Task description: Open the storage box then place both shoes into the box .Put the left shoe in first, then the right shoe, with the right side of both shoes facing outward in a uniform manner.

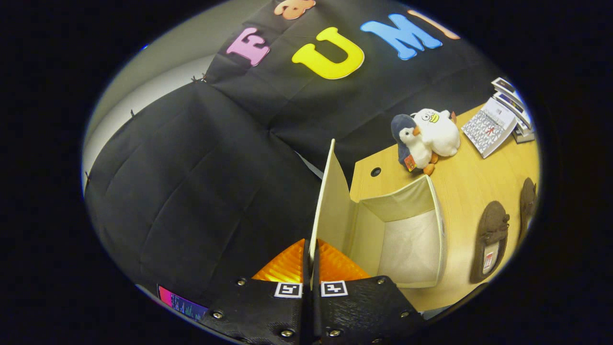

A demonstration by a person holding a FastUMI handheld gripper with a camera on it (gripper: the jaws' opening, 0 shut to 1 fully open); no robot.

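Wooden table (479, 191) | claw (311, 268) clamps raised lid (330, 201) | box (407, 239) open | 2 shoes (488, 239) beside

Even indoor light, strong fisheye bending, edges perhaps soft

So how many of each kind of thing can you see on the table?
Storage box, held open by its lid in the shut claw: 1
Shoes: 2
Plush toys, penguin and white duck: 2
Calendar: 1
Total: 6
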